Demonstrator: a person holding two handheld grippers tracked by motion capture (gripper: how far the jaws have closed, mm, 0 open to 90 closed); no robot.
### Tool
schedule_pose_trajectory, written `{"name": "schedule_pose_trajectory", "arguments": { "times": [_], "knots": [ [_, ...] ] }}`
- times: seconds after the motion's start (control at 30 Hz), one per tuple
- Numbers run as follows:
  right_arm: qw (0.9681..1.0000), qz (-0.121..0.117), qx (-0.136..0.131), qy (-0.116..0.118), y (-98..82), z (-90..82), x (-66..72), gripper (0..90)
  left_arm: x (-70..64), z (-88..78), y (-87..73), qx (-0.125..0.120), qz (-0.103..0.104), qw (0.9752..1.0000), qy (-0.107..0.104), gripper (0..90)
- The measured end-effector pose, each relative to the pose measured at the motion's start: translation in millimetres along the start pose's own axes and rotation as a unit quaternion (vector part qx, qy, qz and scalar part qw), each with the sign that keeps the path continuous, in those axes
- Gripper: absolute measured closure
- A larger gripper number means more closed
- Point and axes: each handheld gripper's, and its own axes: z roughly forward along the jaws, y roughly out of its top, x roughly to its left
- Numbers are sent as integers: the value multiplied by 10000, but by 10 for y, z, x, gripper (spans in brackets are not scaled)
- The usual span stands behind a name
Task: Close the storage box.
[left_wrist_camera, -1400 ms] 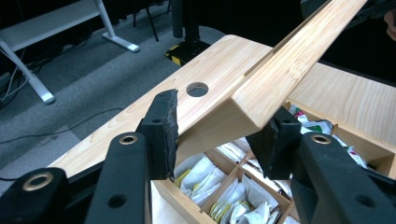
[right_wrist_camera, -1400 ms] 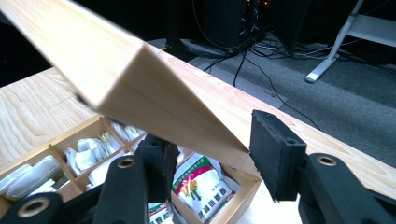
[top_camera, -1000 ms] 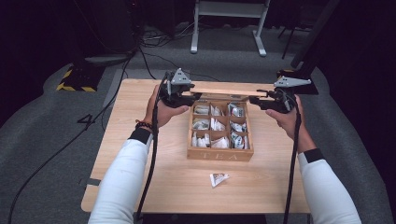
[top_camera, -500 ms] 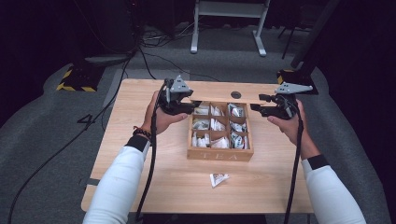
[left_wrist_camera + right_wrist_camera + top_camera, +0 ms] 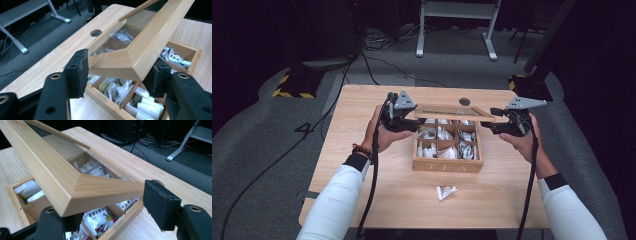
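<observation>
A wooden tea box (image 5: 447,165) with several compartments of tea bags (image 5: 117,90) sits mid-table. Its glass-paned lid (image 5: 454,112) is raised and tilted over it. My left gripper (image 5: 414,120) is at the lid's left front corner (image 5: 125,62), which lies between its jaws (image 5: 120,68). The left pad (image 5: 78,71) just meets the corner's tip and the other jaw is tucked behind the frame. My right gripper (image 5: 494,120) straddles the right front corner (image 5: 75,192), which lies over one jaw with the far pad (image 5: 161,203) off the wood. Both sets of jaws have just been opening.
A single loose tea bag (image 5: 445,191) lies on the table (image 5: 362,150) in front of the box. A round cable hole (image 5: 464,101) is behind the box. Cables and a desk frame stand on the floor beyond.
Both hands have sunk a little and the lid has come down with them, closer to the box. Both sets of jaws stand wider around the lid's corners.
</observation>
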Motion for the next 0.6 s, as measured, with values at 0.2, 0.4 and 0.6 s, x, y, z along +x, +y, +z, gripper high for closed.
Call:
{"name": "schedule_pose_trajectory", "arguments": {
  "times": [0.2,0.4,0.6],
  "knots": [
    [10000,-46,60,-11,-66,-9,46,358,-48,-8,-58,86,37,10000,19,402],
    [9998,-107,143,60,-142,8,69,334,-113,0,-149,72,85,9999,17,391],
    [9996,-95,195,195,-232,25,73,309,-154,26,-239,111,62,9999,-14,378]
  ]
}}
